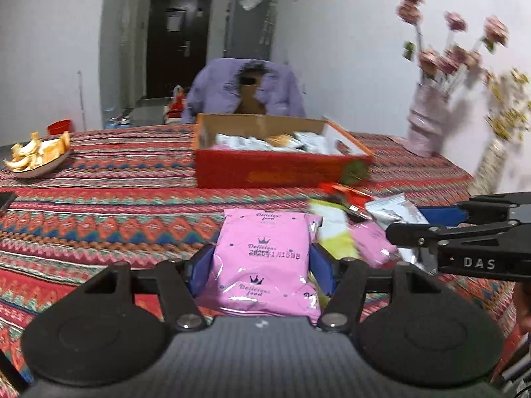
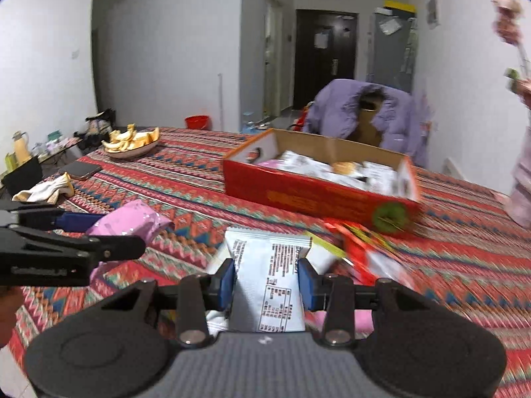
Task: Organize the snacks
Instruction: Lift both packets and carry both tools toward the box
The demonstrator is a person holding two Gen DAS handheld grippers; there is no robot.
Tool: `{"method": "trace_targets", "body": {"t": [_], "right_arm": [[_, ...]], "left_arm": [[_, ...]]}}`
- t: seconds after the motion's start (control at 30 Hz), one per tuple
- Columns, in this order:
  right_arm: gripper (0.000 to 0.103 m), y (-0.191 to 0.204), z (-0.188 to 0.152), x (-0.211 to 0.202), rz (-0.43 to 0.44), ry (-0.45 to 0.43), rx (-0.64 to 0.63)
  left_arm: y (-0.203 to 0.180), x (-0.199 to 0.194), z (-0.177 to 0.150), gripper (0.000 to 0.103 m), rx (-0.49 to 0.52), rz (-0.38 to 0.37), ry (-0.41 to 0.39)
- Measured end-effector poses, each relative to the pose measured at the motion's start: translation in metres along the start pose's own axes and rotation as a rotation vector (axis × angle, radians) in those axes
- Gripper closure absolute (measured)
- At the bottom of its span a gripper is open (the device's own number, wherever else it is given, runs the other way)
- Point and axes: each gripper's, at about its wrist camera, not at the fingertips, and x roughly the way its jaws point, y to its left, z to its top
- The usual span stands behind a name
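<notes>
My left gripper [image 1: 262,265] is shut on a pink snack pack [image 1: 264,258] printed with crowns, held above the patterned tablecloth. My right gripper [image 2: 267,282] is shut on a white snack pack [image 2: 268,278] with black print. From the right wrist view the left gripper [image 2: 83,229] shows at the left with the pink pack [image 2: 127,222] in it. The right gripper's arm [image 1: 464,238] shows at the right of the left wrist view. Ahead stands an open red cardboard box [image 1: 282,167] [image 2: 315,195] with several packs inside. Loose snack packs [image 1: 351,229] [image 2: 358,252] lie on the cloth in front of the box.
A plate of orange peel [image 1: 38,157] [image 2: 131,142] sits far left. A pink vase of flowers [image 1: 428,122] stands at the right edge. A chair with a purple jacket [image 1: 245,89] is behind the table. A phone [image 2: 79,169] and a cloth [image 2: 46,190] lie at the left.
</notes>
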Motion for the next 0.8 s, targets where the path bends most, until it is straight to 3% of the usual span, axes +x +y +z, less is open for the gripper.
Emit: {"method": "trace_targets", "body": {"t": [0.2, 0.5, 0.63, 0.8], "right_arm": [[0.064, -0.024, -0.030, -0.034, -0.025, 0.002, 0.027], [0.064, -0.043, -0.042, -0.049, -0.028, -0.030, 0.053], [0.064, -0.050, -0.035, -0.045, -0.022, -0.043, 0.067], [0.064, -0.075, -0.008, -0.030, -0.015, -0.084, 0.107]], "left_arm": [[-0.042, -0.010, -0.013, 0.040, 0.029, -0.035, 0.012], [-0.068, -0.011, -0.013, 0.040, 0.059, -0.037, 0.011], [-0.067, 0.001, -0.001, 0.040, 0.054, -0.074, 0.022], [-0.062, 0.023, 0.037, 0.040, 0.064, -0.123, -0.006]]}}
